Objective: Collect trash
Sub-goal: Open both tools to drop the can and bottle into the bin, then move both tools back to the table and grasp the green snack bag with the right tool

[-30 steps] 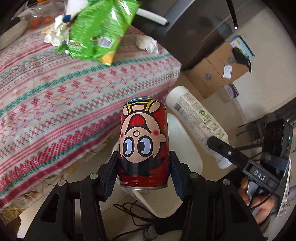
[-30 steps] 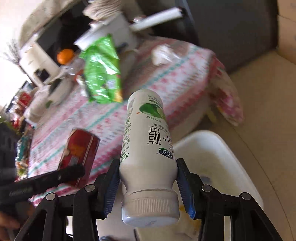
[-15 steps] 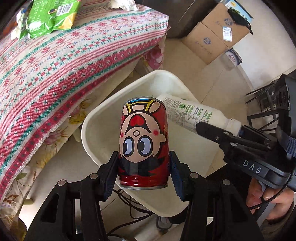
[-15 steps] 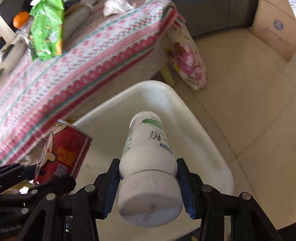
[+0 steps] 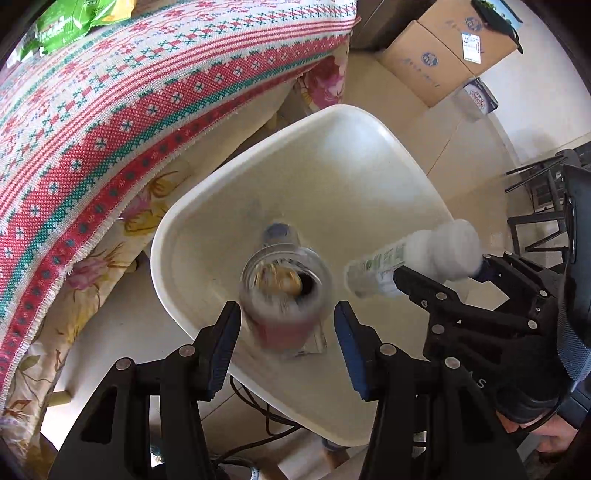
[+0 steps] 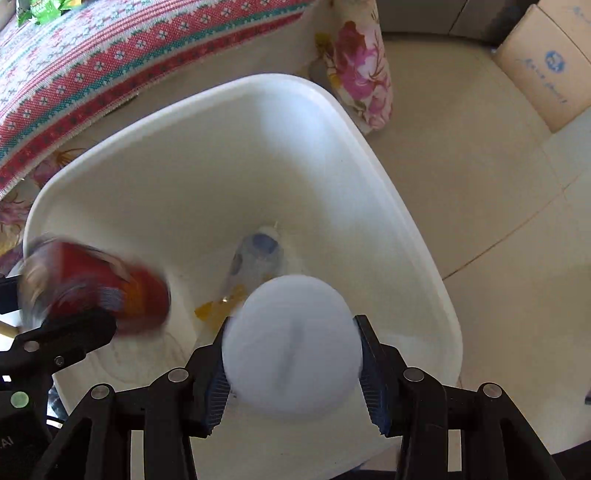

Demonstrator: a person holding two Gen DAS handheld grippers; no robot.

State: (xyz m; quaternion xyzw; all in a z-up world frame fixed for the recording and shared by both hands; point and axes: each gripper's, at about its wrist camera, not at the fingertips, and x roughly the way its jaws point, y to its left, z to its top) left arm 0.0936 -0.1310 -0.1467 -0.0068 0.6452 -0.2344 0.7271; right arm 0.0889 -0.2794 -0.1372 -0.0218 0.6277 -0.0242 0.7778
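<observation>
A white plastic bin (image 5: 369, 155) stands on the floor beside the table, also in the right wrist view (image 6: 369, 155). My left gripper (image 5: 287, 325) is open above it; the red cartoon can (image 5: 284, 291) is blurred, falling free between the fingers, also seen at the left in the right wrist view (image 6: 96, 284). My right gripper (image 6: 291, 350) is over the bin with the white bottle (image 6: 291, 347) blurred between its pads; contact is unclear. The bottle shows in the left wrist view (image 5: 417, 258). A clear bottle (image 6: 255, 258) lies in the bin.
The table with a red, green and white patterned cloth (image 5: 110, 92) is at the upper left, with a green snack bag (image 5: 74, 18) on it. Cardboard boxes (image 5: 443, 55) stand on the tiled floor behind the bin. Cables (image 5: 266, 424) lie under the bin's near edge.
Both grippers tilted down over the bin. The left gripper opened and the red can dropped out. The white bottle has gone blurred in the right gripper, seeming to slip.
</observation>
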